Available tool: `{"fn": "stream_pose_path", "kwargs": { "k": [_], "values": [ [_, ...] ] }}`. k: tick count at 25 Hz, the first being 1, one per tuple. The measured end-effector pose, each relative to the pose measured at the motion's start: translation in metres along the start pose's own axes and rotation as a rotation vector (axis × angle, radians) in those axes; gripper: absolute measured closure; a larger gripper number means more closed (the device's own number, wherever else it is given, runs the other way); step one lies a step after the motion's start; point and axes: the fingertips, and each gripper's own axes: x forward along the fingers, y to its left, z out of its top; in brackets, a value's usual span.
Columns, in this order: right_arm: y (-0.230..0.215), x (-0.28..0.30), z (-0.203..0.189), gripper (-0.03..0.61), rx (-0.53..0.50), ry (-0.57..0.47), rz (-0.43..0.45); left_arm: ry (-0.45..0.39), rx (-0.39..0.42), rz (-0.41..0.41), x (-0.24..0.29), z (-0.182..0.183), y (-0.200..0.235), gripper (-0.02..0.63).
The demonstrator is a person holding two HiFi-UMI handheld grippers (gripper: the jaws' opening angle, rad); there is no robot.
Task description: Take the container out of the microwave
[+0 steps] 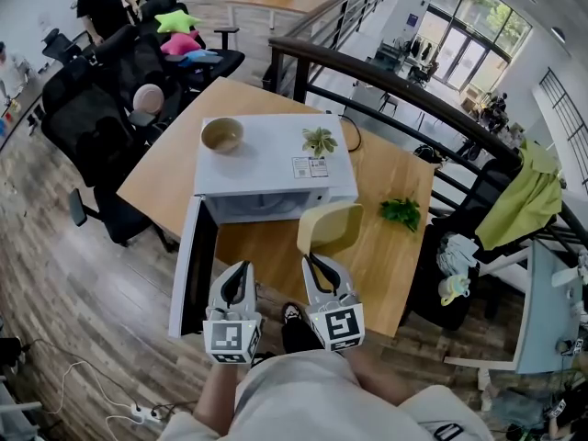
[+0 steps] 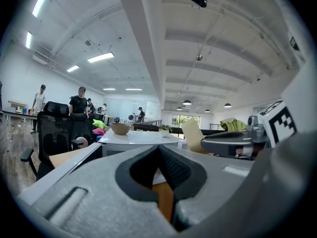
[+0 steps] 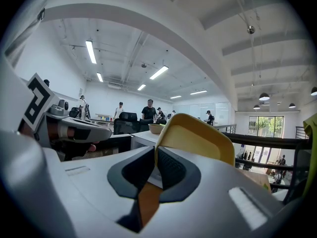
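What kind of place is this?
Probably an open-plan office, perhaps on an upper level: black office chairs beside a wooden table, a long railing, and ceiling strip lights.

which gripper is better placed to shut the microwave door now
Left, probably. The left gripper is shut on nothing and sits right beside the open door of the microwave. The right gripper is busy, clamped on the yellow container.
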Motion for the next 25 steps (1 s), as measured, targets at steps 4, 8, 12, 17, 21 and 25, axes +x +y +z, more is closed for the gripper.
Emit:
{"fn": "stream_pose_path", "kwargs": {
  "k": [4,8,12,17,21,25],
  "values": [
    [-0.0005,-0.0014,0.0006,0.548,-0.010,0.000,-0.002,-0.001,0.002,-0.001,0.0003,-0.0004,-0.0004,0.611],
    [-0.0018,-0.0029,0.0003,0.548,-0.015,0.002,-0.001,0.001,0.000,-0.003,0.0006,-0.0013,-0.0017,0.610],
    [-0.0006,-0.0036,-0.0018,0.548,-0.015,0.006,0.000,0.002,-0.001,-0.005,0.0002,-0.0026,-0.0027,0.611],
    [0.0015,-0.0036,-0.0018,0.548,-0.015,0.009,0.007,0.003,-0.003,-0.004,-0.0008,-0.0015,-0.0040,0.611],
    [0.0041,-0.0036,-0.0010,0.548,-0.027,0.010,0.016,0.000,-0.006,-0.005,-0.0005,-0.0012,-0.0038,0.611],
    [0.0077,-0.0035,-0.0052,0.548,-0.019,0.017,0.023,0.004,-0.011,-0.007,0.0007,-0.0042,-0.0046,0.611]
  ]
}}
